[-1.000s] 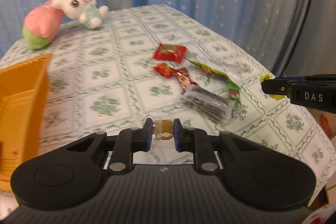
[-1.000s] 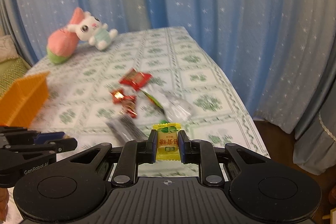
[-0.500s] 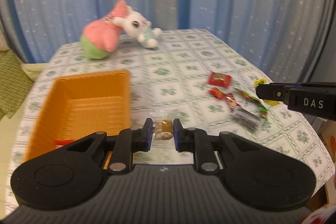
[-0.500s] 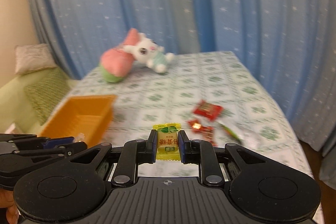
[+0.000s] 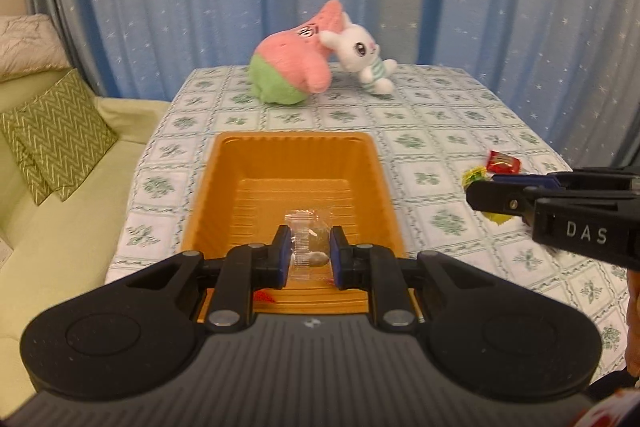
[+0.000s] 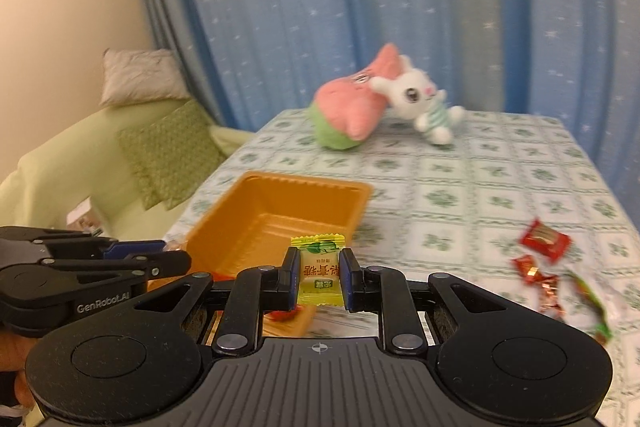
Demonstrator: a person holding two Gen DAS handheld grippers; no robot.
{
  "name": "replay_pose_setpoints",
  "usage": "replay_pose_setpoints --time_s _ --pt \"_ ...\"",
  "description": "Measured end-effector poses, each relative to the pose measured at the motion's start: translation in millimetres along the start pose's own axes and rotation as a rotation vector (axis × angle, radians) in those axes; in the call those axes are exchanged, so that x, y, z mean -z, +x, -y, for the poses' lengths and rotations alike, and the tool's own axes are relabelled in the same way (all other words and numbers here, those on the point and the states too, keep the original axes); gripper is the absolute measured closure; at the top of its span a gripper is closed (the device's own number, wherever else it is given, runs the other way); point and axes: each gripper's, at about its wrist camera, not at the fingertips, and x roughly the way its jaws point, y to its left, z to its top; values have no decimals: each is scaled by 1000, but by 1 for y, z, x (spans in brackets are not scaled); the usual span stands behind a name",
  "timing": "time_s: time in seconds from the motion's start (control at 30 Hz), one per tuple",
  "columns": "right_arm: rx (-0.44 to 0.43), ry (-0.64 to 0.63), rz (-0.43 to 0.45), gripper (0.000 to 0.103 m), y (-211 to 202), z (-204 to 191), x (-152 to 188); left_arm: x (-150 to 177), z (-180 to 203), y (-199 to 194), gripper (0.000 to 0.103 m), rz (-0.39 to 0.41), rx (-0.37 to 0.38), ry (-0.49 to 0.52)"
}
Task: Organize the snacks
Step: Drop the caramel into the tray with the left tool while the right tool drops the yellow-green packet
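My left gripper point(image 5: 307, 253) is shut on a clear-wrapped brown candy point(image 5: 309, 250) and holds it above the near end of the orange tray point(image 5: 218, 179). My right gripper point(image 6: 319, 277) is shut on a yellow candy packet point(image 6: 320, 273) over the tray's near right corner point(image 6: 352, 211); it also shows at the right of the left wrist view point(image 5: 480, 195). Red wrapped snacks point(image 6: 544, 241) and a green-edged packet point(image 6: 592, 307) lie on the tablecloth to the right. A red wrapper point(image 5: 264, 297) lies in the tray's near end.
A pink and green plush point(image 5: 292, 71) and a white bunny plush point(image 5: 366, 57) lie at the table's far end. A green sofa with a zigzag cushion point(image 5: 56, 139) stands left of the table. Blue star curtains hang behind.
Both grippers have swung left from the snack pile to the orange tray, each still gripping its candy. The left gripper now sits over the tray's inside.
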Motion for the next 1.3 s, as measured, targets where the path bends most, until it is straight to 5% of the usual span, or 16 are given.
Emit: replay_pose_setpoints --time_s 0.73,0.8,1.3 --pt "-18 -21 -92 82 65 -22 6 7 -43 47 84 -68 21 -19" --pt "-18 -18 -95 82 67 -20 6 8 -44 47 76 -60 23 -22" --pt "-46 -5 -101 82 71 -24 2 13 -58 36 76 -53 -28 -44"
